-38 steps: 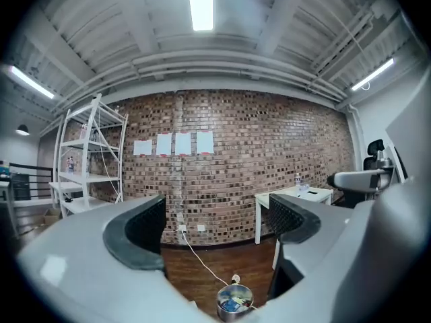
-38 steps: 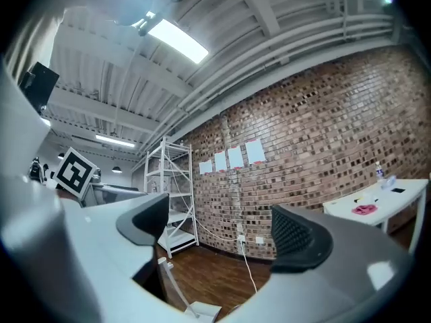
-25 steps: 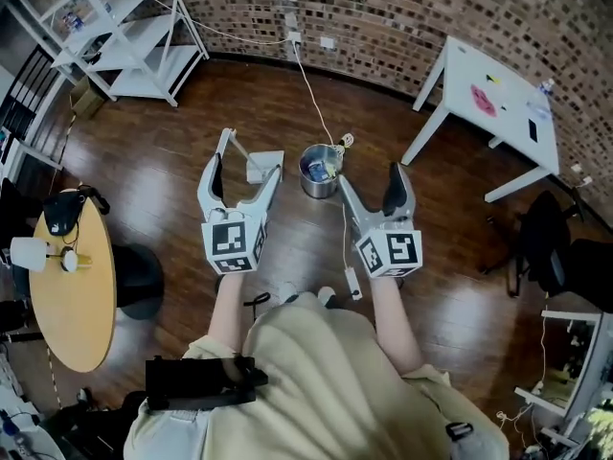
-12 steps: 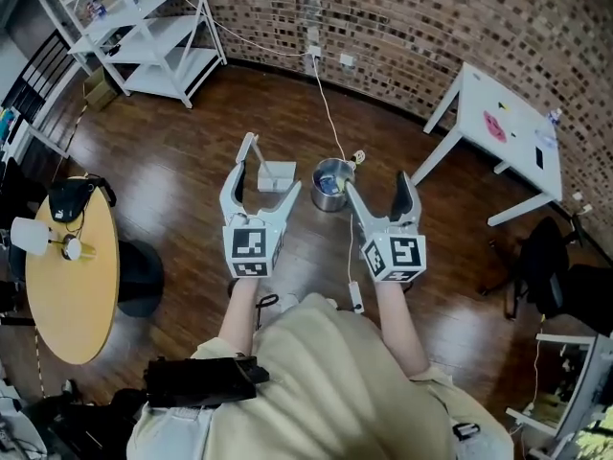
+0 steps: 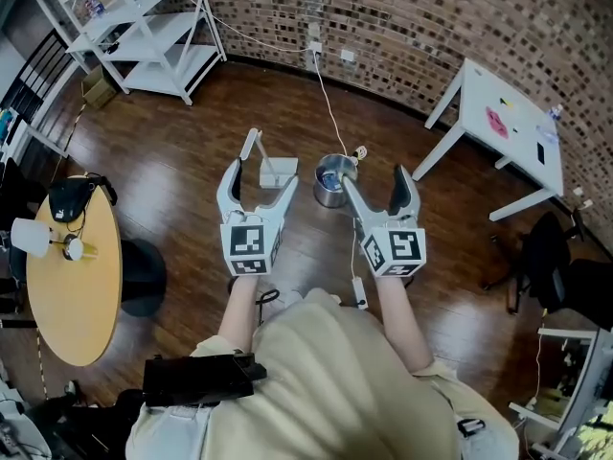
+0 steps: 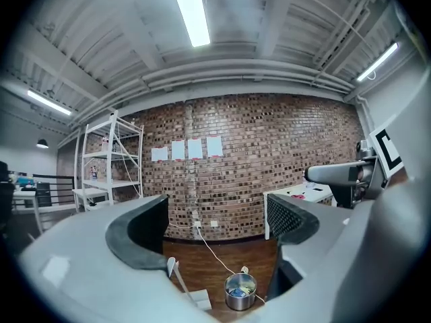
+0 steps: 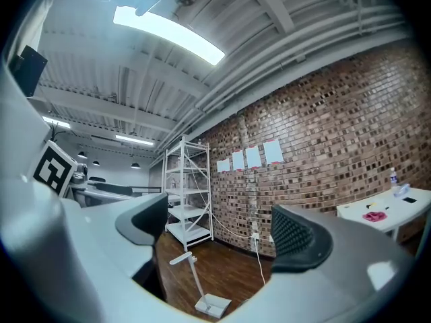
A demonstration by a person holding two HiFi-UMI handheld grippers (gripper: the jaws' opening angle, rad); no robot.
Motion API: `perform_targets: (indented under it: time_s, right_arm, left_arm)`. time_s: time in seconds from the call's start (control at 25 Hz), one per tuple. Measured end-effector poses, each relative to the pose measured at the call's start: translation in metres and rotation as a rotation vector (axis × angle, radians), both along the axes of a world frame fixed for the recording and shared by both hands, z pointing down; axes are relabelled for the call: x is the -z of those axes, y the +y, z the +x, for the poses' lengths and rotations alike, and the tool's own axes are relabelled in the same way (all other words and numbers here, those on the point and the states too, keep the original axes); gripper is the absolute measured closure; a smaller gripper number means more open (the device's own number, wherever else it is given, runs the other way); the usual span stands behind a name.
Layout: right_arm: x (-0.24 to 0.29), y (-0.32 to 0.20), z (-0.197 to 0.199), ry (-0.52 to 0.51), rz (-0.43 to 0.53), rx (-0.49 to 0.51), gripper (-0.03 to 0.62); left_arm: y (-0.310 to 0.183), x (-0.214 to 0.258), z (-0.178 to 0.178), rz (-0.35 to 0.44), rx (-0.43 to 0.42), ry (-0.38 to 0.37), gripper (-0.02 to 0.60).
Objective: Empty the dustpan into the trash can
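Observation:
A white dustpan [image 5: 278, 172] with a long upright handle stands on the wooden floor, beside a small metal trash can [image 5: 331, 181] with scraps inside. Both show low in the left gripper view, the dustpan [image 6: 194, 297] left of the can [image 6: 240, 292]. The right gripper view shows only the dustpan [image 7: 212, 305]. My left gripper [image 5: 259, 182] is held level above the floor, open and empty, short of the dustpan. My right gripper [image 5: 375, 186] is also open and empty, just right of the can.
A white shelf unit [image 5: 144, 27] stands at the back left and a white table [image 5: 508, 113] at the right by the brick wall. A round wooden table [image 5: 72, 286] and a black stool [image 5: 144, 276] are at my left. A white cable [image 5: 330, 113] runs across the floor.
Both grippers have moved a little forward toward the dustpan and the can. Their jaws stay wide apart and hold nothing.

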State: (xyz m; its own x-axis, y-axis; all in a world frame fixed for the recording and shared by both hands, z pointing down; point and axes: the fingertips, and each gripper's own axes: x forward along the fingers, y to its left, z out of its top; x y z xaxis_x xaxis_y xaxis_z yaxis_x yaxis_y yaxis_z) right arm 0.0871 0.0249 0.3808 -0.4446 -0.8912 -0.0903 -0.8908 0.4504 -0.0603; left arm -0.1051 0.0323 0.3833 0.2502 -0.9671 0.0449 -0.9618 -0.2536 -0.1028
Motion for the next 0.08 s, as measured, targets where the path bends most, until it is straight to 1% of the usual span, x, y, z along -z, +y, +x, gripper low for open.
perform_targets:
  time_s: [0.08]
  right_arm:
    - [-0.0006, -0.002, -0.0009, 0.004, -0.002, 0.001, 0.132]
  left_arm:
    - [-0.0015, 0.0021, 0.0005, -0.006, 0.0, 0.004, 0.127]
